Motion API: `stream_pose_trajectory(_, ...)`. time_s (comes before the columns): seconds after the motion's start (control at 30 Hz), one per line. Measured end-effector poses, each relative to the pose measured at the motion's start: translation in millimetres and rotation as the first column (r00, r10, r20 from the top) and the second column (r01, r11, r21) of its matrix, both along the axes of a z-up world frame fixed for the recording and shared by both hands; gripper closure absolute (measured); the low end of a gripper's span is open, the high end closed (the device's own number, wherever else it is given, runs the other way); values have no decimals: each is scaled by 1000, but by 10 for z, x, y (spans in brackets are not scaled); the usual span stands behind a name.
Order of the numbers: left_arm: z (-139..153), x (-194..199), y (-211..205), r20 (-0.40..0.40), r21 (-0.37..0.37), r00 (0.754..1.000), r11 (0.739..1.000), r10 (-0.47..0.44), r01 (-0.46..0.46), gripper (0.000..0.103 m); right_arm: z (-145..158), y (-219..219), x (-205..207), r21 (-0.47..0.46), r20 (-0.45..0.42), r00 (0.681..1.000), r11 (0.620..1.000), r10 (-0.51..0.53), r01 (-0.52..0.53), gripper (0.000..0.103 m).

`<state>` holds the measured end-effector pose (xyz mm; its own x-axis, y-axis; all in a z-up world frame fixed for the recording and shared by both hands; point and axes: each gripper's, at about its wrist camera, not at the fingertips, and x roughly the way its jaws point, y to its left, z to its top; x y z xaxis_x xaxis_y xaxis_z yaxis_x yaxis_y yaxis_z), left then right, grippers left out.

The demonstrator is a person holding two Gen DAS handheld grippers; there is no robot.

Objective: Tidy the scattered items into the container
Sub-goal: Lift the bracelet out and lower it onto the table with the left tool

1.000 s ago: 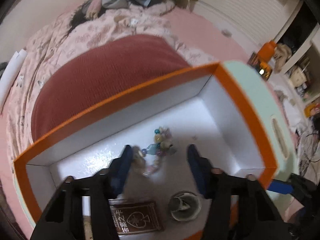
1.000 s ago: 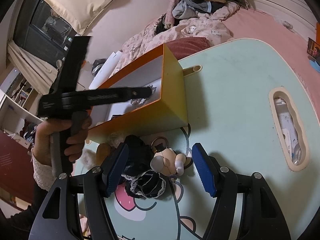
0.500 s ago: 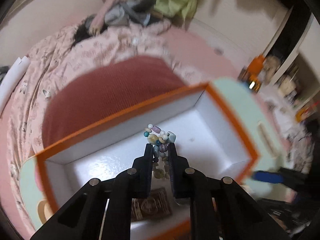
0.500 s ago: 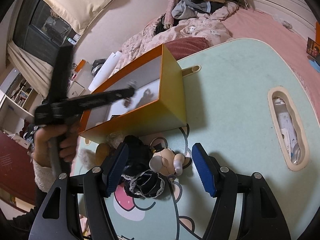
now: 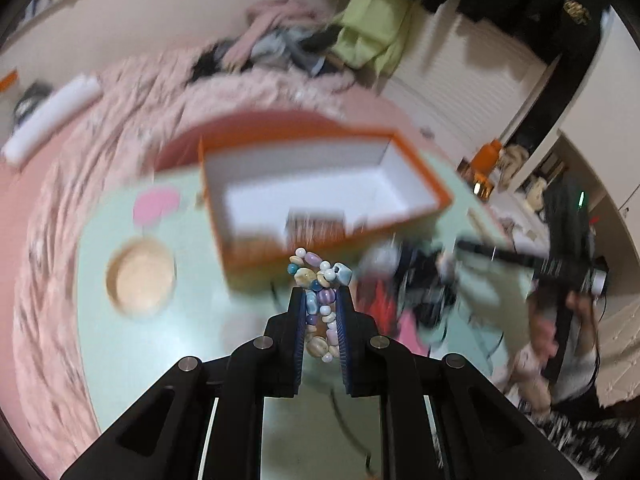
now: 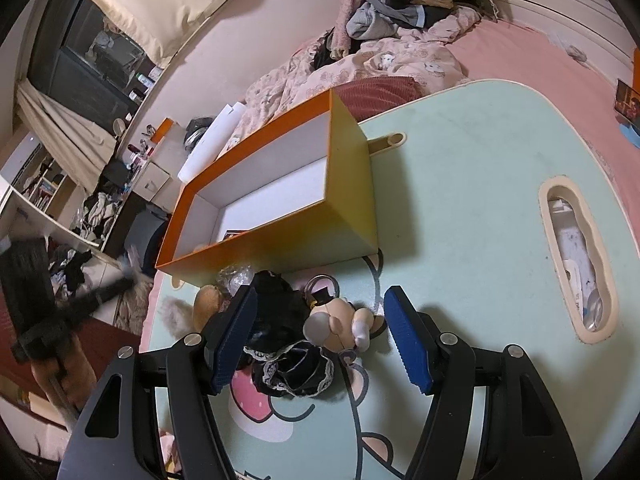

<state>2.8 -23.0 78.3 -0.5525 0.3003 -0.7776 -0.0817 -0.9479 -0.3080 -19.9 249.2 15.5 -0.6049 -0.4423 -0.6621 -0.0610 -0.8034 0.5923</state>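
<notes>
The bracelet (image 5: 320, 304) was clamped between the narrow jaws of the left gripper (image 5: 319, 320), above the table (image 5: 160, 340) and short of the orange box (image 5: 332, 184). Its long axis ran along the fingers, one end bunched past the tips toward the box. It was a string of mixed beads: cream, lilac, pale blue, teal and small white ones. The right gripper (image 6: 320, 336) was half open, holding nothing, its pads either side of a doll (image 6: 296, 336) lying on the table.
</notes>
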Motion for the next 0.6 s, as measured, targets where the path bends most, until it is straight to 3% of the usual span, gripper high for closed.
stream_pose_trajectory(0.2, -577, 151, 34, 147, -27, 989, 1000, -10, 14, 89, 86, -115, -58, 33, -20, 999, 999, 29, -28, 37)
stream_pose_trajectory(0.4, -628, 61, 151, 87, -64, 996, 998, 3, 2, 87, 144, -225, -113, 45, -30, 998, 998, 55, -54, 37)
stream_pose_trajectory(0.47, -600, 35, 184, 59, -80, 998, 997, 5, -1, 73, 157, -252, -119, 47, -33, 997, 997, 63, -61, 37)
stream_pose_trajectory(0.53, -549, 50, 210, 32, -84, 999, 996, 10, -7, 44, 168, -272, -119, 51, -36, 997, 996, 70, -68, 37)
stream_pose_trajectory(0.6, -490, 71, 193, 0, -72, 1000, 997, 5, -5, 38, 179, -287, -121, 58, -36, 997, 996, 74, -72, 37)
